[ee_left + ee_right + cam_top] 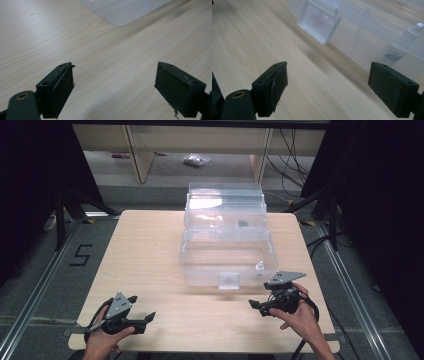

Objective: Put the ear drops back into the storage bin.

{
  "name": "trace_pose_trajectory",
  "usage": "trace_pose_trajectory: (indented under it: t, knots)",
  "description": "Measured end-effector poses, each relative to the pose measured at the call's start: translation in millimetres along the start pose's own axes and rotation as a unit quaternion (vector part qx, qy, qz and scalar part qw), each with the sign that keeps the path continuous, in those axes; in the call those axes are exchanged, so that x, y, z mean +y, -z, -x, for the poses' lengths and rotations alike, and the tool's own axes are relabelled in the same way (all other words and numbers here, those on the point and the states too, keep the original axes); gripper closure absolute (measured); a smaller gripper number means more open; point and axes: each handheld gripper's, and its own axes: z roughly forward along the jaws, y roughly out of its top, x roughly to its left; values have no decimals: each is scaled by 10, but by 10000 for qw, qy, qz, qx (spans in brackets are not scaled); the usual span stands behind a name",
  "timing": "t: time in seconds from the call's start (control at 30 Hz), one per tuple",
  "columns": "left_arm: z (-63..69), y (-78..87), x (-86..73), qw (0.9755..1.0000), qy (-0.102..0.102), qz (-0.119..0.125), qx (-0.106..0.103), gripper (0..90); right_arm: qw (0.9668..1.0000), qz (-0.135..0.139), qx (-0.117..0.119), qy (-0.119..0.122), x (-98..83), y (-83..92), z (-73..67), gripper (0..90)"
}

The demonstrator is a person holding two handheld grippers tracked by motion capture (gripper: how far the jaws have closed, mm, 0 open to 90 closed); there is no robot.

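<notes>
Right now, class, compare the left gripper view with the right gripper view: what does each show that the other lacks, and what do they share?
Left gripper view alone: a rounded corner of the clear plastic box, seen across bare wood.

Right gripper view alone: the box's front latch and a small white-capped bottle standing behind the clear wall.

Shared: the pale wooden table, the same clear box, and each hand-held gripper's own black jaws, spread wide with nothing between them: the left hand-held gripper and the right hand-held gripper.

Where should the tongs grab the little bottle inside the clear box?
Probably by its white cap, from straight above. The little bottle stands upright in the near right corner of the open clear box, so the walls block sideways reaches. The right tongs are nearest.
</notes>
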Motion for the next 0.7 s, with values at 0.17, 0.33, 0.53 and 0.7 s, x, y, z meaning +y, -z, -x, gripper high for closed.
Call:
trace_pose_trajectory:
  t: [0.17,0.33,0.53,0.7]
  knots:
    - [-1,1,0,10000,2,6,4,149,10000,61,-30,-2,-46,-1,13,167]
    - [-2,2,0,10000,12,19,10,149,9999,-49,7,-139,-90,8,2,167]
    - [-2,2,0,10000,10,19,10,149,9999,-14,-22,-170,-139,13,23,167]
    - [-1,1,0,10000,9,18,5,149,10000,37,-18,-40,-189,8,54,167]
